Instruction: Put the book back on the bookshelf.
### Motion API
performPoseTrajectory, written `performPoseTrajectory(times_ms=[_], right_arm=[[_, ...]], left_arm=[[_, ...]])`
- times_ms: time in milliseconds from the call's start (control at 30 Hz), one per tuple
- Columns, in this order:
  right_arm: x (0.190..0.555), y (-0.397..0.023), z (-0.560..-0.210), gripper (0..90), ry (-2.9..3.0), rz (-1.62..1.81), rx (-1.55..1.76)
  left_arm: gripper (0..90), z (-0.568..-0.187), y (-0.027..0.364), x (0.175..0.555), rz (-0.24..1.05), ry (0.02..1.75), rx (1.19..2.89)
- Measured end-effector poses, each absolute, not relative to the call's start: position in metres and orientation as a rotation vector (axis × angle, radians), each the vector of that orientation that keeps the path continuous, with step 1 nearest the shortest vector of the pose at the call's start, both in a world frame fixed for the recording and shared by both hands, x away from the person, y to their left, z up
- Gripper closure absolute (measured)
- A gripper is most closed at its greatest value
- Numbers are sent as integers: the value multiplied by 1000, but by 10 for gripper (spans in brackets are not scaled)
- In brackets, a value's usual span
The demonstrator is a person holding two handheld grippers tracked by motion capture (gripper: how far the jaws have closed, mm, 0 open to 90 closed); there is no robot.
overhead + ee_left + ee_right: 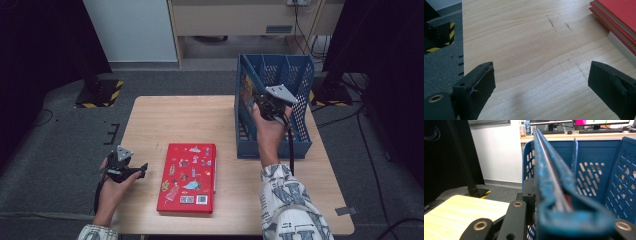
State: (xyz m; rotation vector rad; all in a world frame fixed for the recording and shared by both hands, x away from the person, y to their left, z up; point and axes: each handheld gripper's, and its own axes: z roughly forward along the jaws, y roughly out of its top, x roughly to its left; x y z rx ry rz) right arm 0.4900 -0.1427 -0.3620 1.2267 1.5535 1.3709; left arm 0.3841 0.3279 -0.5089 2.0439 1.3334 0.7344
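At the far right of the table (200,110), a blue file rack (300,75) stands upright with its slots open toward the top. The right gripper (272,107) is inside the rack's left slot and is clenched on a thin blue book (554,182), which stands on edge against the rack's left wall. In the right gripper view the book's spine and top edge run straight away from the camera, with the black jaws pressed to either side of it near the bottom of the picture. The narrow, upright grip appears chosen so that the book enters the slot edge-on and stays parallel to the dividers; whether the book's lower edge already rests on the rack floor cannot be told.

On the near half of the table, a red book (187,177) lies flat with its illustrated cover up, well apart from the rack. In the left gripper view its corner (619,17) rests on another, paler book (621,47).

The left gripper (131,170) hangs just left of the red book, jaws spread wide and holding nothing; bare wood shows between them in the left gripper view. Its position low over the table and beside the stack suggests that it is standing ready while the right hand completes the filing. A likely next requirement is a clean release once the blue book is seated.
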Motion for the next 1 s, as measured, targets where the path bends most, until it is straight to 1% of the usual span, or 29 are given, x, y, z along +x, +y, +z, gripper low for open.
performPoseTrajectory(times_ms=[367,600,1000], right_arm=[[487,-142,-355,756,1566,1373,1209],[486,-140,-351,810,1561,1334,1226],[488,-140,-348,831,1563,1290,1223]], left_arm=[[66,-509,327,384,736,1332,2046],[69,-508,327,384,736,1330,2047],[75,-509,327,384,736,1328,2054]])
